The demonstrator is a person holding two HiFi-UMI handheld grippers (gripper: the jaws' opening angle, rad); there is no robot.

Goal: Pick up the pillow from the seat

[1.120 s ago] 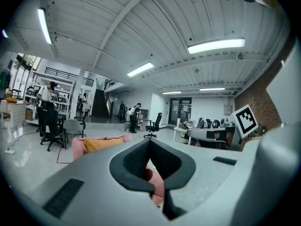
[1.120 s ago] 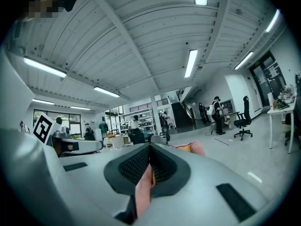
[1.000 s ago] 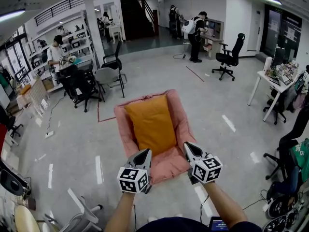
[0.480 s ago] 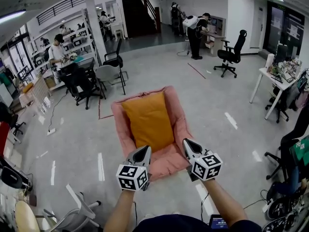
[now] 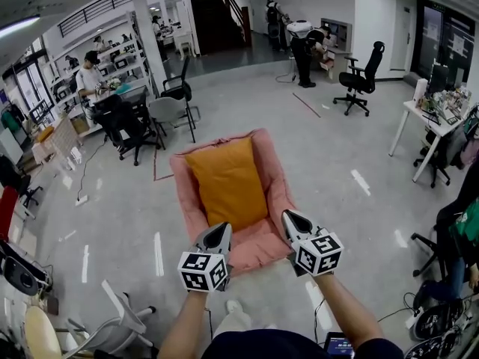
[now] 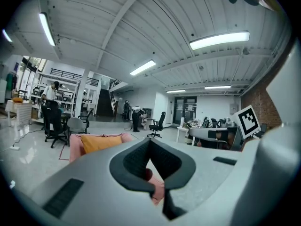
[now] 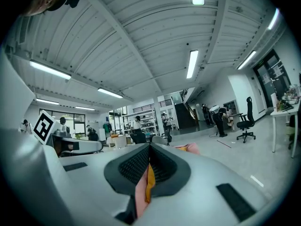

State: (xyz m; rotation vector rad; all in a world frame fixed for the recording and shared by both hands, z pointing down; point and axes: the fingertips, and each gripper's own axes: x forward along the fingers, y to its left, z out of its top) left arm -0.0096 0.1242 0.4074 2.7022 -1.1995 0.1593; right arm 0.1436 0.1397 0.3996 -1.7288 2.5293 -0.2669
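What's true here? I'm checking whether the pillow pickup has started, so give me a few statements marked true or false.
The orange pillow lies on the pink seat. True.
The left gripper grips the pillow. False: its jaws are shut on nothing, and the pillow lies untouched on the seat.
The right gripper has its jaws together. True.
The seat stands on a table. False: it sits directly on the floor.
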